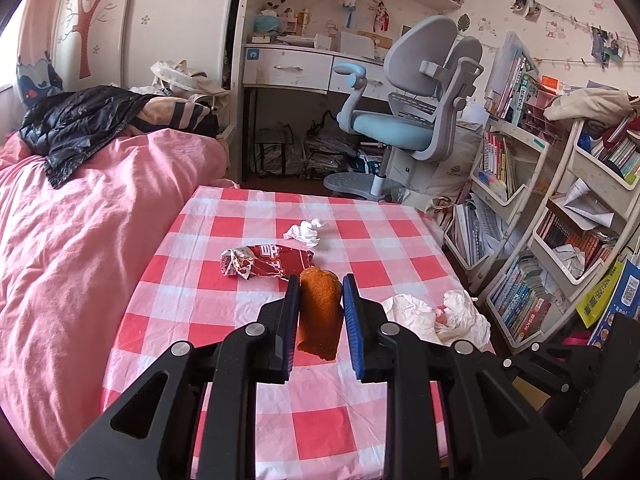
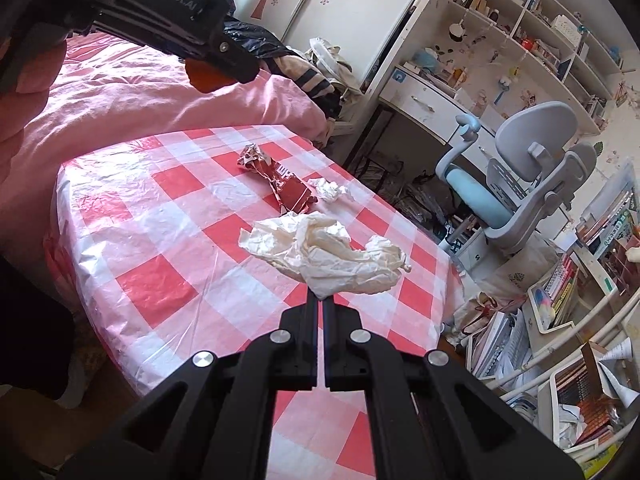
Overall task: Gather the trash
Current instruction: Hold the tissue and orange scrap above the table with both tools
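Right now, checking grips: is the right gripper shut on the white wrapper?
Shut: the right gripper pinches an edge of the crumpled white wrapper.

Left gripper (image 1: pixel 321 296) clamped, right gripper (image 2: pixel 320 300) pinched tight, both angled down

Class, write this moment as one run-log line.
left gripper: shut on orange peel | right gripper: shut on crumpled white paper | on table: red wrapper, tissue wad
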{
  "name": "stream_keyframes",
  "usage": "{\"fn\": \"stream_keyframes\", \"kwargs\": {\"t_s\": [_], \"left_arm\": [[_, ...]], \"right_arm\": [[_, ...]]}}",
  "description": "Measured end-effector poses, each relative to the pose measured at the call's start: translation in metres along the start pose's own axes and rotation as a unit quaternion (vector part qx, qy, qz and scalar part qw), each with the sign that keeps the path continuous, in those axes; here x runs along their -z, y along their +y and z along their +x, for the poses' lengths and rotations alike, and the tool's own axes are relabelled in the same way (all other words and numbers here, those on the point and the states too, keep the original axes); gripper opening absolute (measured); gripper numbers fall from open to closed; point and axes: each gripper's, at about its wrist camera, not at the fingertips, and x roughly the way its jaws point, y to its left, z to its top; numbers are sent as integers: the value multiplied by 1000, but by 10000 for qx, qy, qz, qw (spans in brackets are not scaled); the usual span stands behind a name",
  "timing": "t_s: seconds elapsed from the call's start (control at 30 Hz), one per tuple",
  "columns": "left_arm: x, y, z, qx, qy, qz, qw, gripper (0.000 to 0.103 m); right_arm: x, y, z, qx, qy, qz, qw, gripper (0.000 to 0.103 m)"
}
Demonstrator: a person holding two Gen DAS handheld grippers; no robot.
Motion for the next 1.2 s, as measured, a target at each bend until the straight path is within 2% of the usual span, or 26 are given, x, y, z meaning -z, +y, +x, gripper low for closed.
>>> {"fn": "stream_keyframes", "kwargs": {"t_s": [0.4, 0.7, 1.2], "left_arm": [[2, 1, 10, 462, 175, -320, 9983, 21], [5, 17, 20, 597, 273, -702, 9954, 21], [8, -41, 27, 423, 116, 213, 9988, 21]], "right_arm": [[1, -13, -7, 68, -116, 211, 9997, 3], [1, -26, -15, 71, -279, 500, 9983, 3], [10, -42, -19, 72, -376, 631, 9973, 3]]}}
